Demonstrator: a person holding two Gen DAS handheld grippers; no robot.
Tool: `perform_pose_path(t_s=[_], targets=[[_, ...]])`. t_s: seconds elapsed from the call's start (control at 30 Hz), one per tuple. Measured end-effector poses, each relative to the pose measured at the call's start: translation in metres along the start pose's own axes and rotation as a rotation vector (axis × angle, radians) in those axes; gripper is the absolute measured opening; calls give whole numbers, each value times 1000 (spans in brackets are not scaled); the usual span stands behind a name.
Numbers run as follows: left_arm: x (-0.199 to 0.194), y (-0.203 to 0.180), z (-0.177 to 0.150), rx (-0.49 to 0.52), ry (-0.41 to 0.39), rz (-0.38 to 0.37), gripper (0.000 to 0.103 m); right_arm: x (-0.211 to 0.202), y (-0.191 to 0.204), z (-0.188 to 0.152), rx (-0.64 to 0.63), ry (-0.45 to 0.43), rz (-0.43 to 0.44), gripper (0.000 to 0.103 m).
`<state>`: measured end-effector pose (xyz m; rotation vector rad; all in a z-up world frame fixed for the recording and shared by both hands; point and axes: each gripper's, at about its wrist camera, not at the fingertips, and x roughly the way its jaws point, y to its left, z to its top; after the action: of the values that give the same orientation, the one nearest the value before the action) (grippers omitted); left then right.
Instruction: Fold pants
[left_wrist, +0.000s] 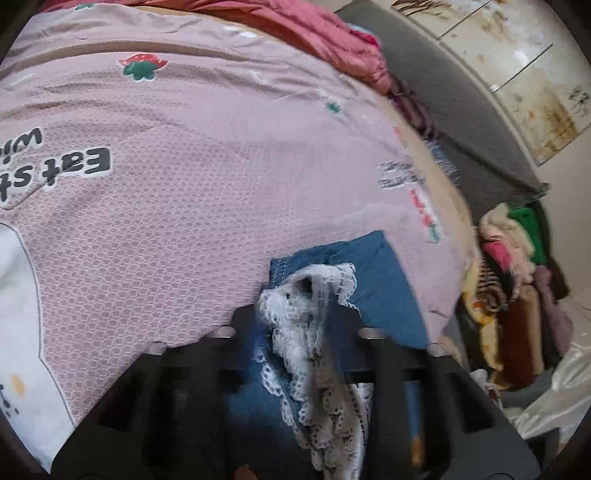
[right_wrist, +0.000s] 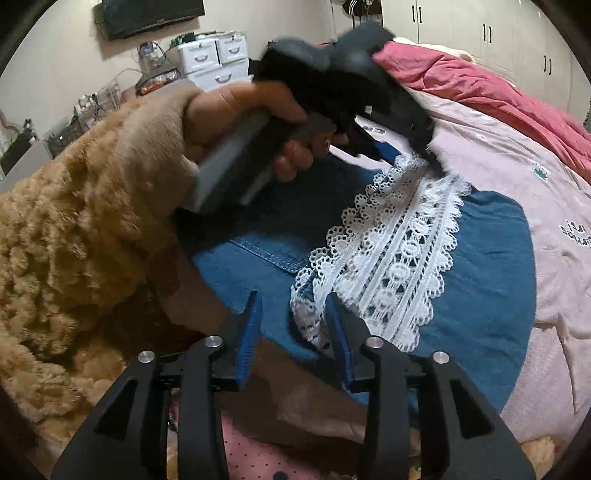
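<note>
We work over a bed spread with a pink printed quilt (left_wrist: 184, 206), where the blue denim pants (right_wrist: 487, 280) lie bunched near its near edge, their white lace trim (right_wrist: 399, 266) running in a broad band across the cloth. Our left gripper (left_wrist: 295, 314) has the fabric between its black fingers: lace and denim fill the narrow gap, and the jaws look closed upon them, the trim spilling back over the tool toward the lens. From the right wrist view we see that same left gripper (right_wrist: 406, 147) tilted down onto the far end of the lace band, held by a left hand (right_wrist: 251, 122) in a fuzzy tan sleeve (right_wrist: 74, 229); motion blur softens it there. Our right gripper (right_wrist: 295, 325) stands with its blue-padded fingers (right_wrist: 247, 343) apart, a moderate gap between them, at the near end of the pants; a fold of lace hangs just inside the right-hand pad, but the jaws hold nothing. A red blanket (right_wrist: 480, 88) is heaped at the far side of the bed, white wardrobe doors (right_wrist: 498, 33) rise behind it, and a stack of folded clothes (left_wrist: 517, 295) sits beyond the bed's edge in the left wrist view.
</note>
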<state>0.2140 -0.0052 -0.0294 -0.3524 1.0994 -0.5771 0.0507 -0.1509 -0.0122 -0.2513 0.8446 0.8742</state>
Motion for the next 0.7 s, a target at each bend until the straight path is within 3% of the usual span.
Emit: perform_pose_path(t_s=[0.1, 0.2, 0.3, 0.43, 0.6, 0.7], targets=[[-3, -3, 1, -1, 3, -1, 16, -19, -15, -1, 66, -37, 3, 48], [-14, -5, -1, 13, -12, 0, 15, -34, -39, -5, 120, -69, -68, 52], [-18, -4, -8, 51, -22, 61, 15, -41, -68, -18, 183, -69, -146, 54], [-13, 4, -16, 64, -23, 109, 22, -42, -95, -37, 275, -58, -131, 54], [-13, 6, -17, 64, -41, 126, 32, -16, -88, -43, 251, 23, -177, 57], [-25, -2, -19, 85, -60, 178, 37, -6, -70, -43, 196, 38, -236, 60]])
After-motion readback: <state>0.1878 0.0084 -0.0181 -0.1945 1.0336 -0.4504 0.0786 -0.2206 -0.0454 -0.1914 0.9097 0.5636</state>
